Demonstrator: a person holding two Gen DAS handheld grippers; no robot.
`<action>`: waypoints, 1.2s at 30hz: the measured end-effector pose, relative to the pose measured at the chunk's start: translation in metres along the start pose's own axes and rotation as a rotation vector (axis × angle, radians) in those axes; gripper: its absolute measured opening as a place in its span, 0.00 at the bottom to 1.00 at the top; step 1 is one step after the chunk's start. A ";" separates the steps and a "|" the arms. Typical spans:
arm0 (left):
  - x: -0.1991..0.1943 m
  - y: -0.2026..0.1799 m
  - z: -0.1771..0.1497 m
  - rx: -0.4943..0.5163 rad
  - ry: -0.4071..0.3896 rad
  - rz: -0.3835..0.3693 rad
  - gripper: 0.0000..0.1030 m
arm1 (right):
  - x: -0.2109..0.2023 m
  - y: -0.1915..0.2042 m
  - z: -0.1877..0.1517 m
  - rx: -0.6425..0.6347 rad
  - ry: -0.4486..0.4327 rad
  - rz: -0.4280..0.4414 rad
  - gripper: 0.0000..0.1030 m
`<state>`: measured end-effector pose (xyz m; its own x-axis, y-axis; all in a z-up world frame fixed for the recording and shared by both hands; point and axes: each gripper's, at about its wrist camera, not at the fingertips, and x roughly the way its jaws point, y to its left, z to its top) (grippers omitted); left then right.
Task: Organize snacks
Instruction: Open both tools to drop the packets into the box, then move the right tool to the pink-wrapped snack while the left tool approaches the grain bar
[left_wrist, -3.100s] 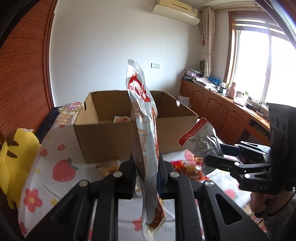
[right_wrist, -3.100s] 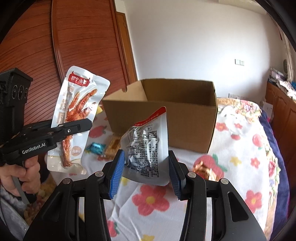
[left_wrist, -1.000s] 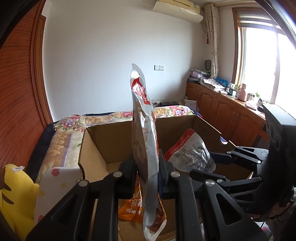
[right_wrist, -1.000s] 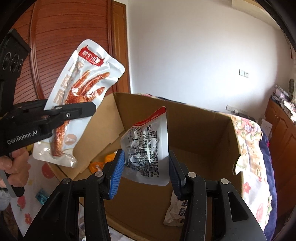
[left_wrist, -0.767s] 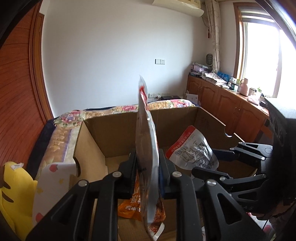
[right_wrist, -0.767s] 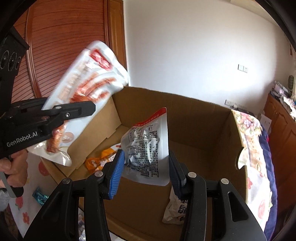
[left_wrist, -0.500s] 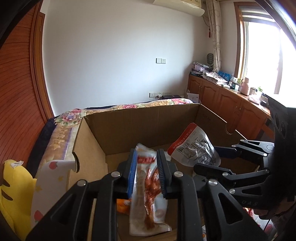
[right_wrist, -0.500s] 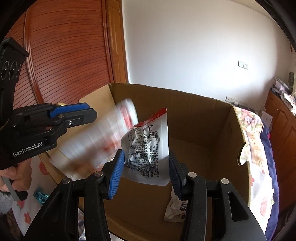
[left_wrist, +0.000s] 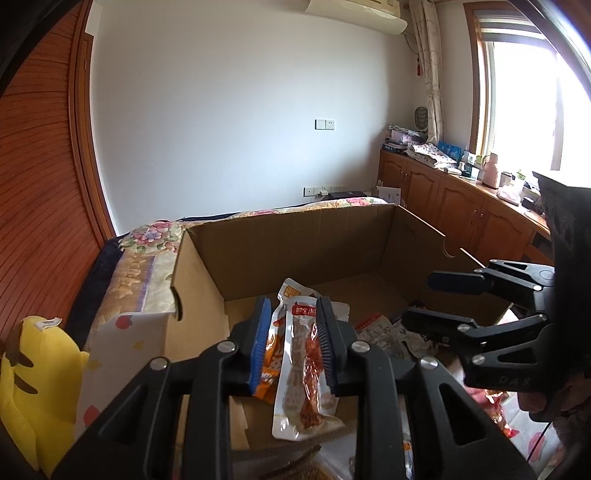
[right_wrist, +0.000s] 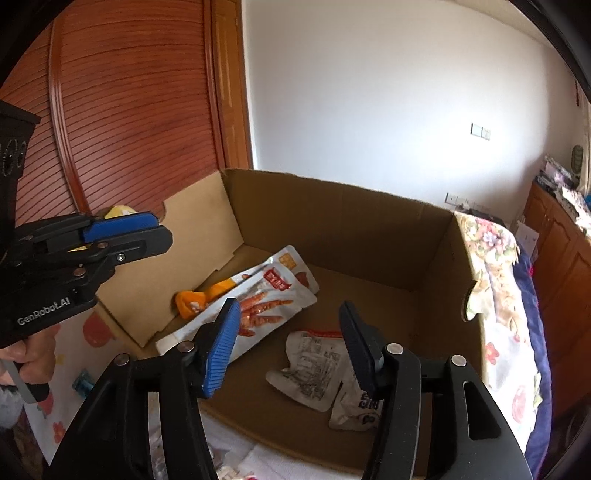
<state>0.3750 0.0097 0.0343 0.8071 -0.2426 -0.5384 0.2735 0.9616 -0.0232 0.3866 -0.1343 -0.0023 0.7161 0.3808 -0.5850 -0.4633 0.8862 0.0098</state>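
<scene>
You are holding the left gripper (left_wrist: 292, 343) over the near left part of the cardboard box (right_wrist: 332, 225), its blue-padded fingers (left_wrist: 258, 347) spread apart and gripping nothing. Below it, the chicken-feet snack pack (right_wrist: 258, 308) is lying flat on the box floor, partly overlapping an orange snack packet (right_wrist: 192, 301) that is resting against the left wall. You are holding the right gripper (right_wrist: 291, 343) over the middle of the box, and its jaws are standing wide with nothing between them. Just right of the chicken-feet pack, the silver pouch with red trim (right_wrist: 314, 365) is lying crumpled on the floor, printed side up, and a white crumpled packet (right_wrist: 354, 410) is sitting against its right edge. The box is sitting on a flower-and-strawberry printed bedspread (right_wrist: 495, 325).
</scene>
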 end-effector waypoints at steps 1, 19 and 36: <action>-0.004 0.000 -0.001 -0.001 -0.003 0.001 0.24 | -0.006 0.002 -0.001 -0.005 -0.004 -0.001 0.55; -0.063 -0.001 -0.049 -0.004 0.017 0.006 0.30 | -0.109 0.010 -0.049 0.058 -0.036 -0.015 0.55; -0.036 -0.018 -0.122 -0.016 0.189 -0.020 0.32 | -0.084 0.012 -0.118 0.069 0.143 0.028 0.55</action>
<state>0.2767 0.0167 -0.0489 0.6887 -0.2347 -0.6860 0.2789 0.9591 -0.0481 0.2590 -0.1869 -0.0484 0.6198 0.3681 -0.6931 -0.4411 0.8939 0.0803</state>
